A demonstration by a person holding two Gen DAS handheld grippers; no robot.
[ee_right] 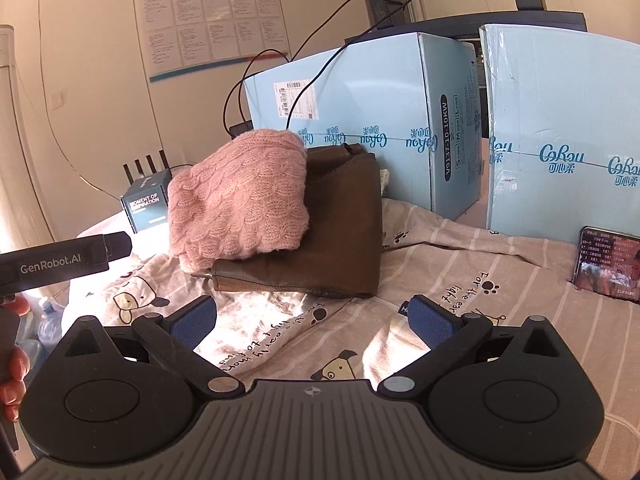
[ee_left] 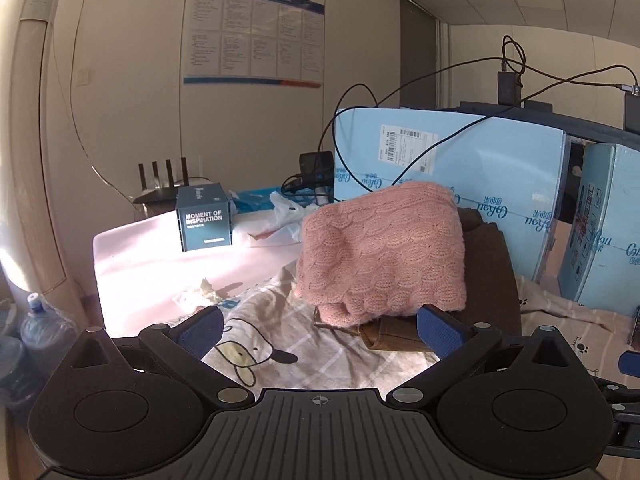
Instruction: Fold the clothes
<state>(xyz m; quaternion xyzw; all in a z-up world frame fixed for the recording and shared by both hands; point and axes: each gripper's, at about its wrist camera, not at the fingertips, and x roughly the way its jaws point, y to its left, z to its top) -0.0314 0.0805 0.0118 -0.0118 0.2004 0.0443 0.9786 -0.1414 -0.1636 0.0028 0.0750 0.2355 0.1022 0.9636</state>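
A folded pink knit sweater (ee_left: pixel 384 248) lies on top of a folded brown garment (ee_left: pixel 492 280), both on a bedsheet printed with cartoon dogs (ee_left: pixel 280 344). My left gripper (ee_left: pixel 320 328) is open just in front of the stack, with nothing between its blue pads. In the right wrist view the pink sweater (ee_right: pixel 240 204) and the brown garment (ee_right: pixel 340 240) sit ahead of my right gripper (ee_right: pixel 312 320), which is open over the sheet (ee_right: pixel 460 264) and holds nothing. The left gripper's body (ee_right: pixel 56 260) shows at the left edge there, with a person's fingers below it.
Light blue cardboard boxes (ee_left: pixel 460 168) stand behind the stack, with cables over them. A dark small box (ee_left: pixel 206 222), a router (ee_left: pixel 162 188) and a white plastic bag (ee_left: pixel 280 216) sit at the back left. A phone (ee_right: pixel 608 264) leans against a box at right. Water bottles (ee_left: pixel 40 328) stand beside the bed.
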